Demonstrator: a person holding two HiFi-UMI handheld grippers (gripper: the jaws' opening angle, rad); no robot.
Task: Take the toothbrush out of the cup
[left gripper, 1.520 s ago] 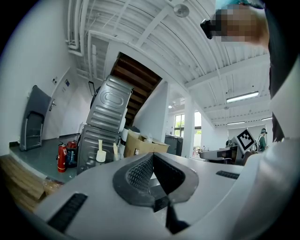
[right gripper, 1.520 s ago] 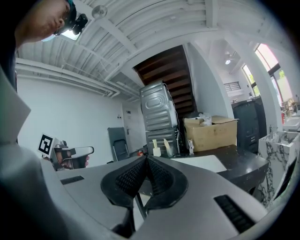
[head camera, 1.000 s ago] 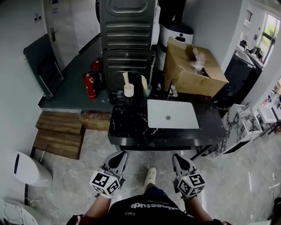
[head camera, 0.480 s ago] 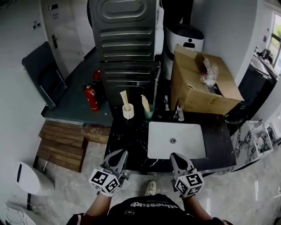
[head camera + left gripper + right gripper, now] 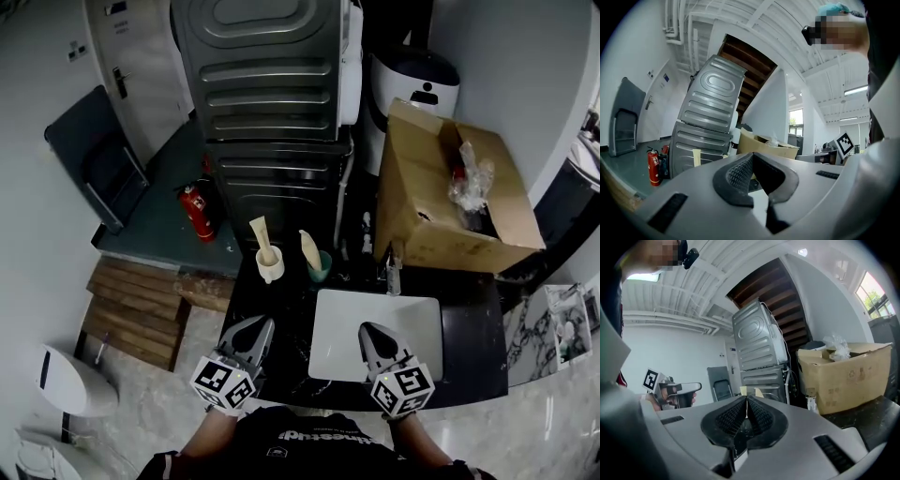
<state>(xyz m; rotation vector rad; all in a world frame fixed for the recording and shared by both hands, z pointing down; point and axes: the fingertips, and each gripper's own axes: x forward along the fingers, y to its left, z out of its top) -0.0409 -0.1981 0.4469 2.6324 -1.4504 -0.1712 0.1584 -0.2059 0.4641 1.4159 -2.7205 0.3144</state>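
Observation:
A white cup (image 5: 270, 266) stands at the back left of the black counter (image 5: 286, 309), with a tall cream piece (image 5: 260, 233) upright in it. Beside it a green cup (image 5: 321, 269) holds another cream piece (image 5: 308, 247). Which of the two is the toothbrush I cannot tell. My left gripper (image 5: 256, 330) hovers over the counter's front left, shut and empty. My right gripper (image 5: 368, 336) is over the white sink (image 5: 412, 319), also shut and empty. Both point level toward the cups, well short of them. In the right gripper view the cream pieces (image 5: 745, 391) show just above the closed jaws.
Behind the sink stand a faucet (image 5: 392, 277) and an open cardboard box (image 5: 450, 202). Two stacked grey machines (image 5: 272, 103) rise behind the cups. A red fire extinguisher (image 5: 197, 212), a folding chair (image 5: 94, 150) and a wooden pallet (image 5: 131, 305) lie to the left.
The counter has come much closer. Both grippers have travelled forward together, from over the floor to over the counter's front and the sink, staying shut.

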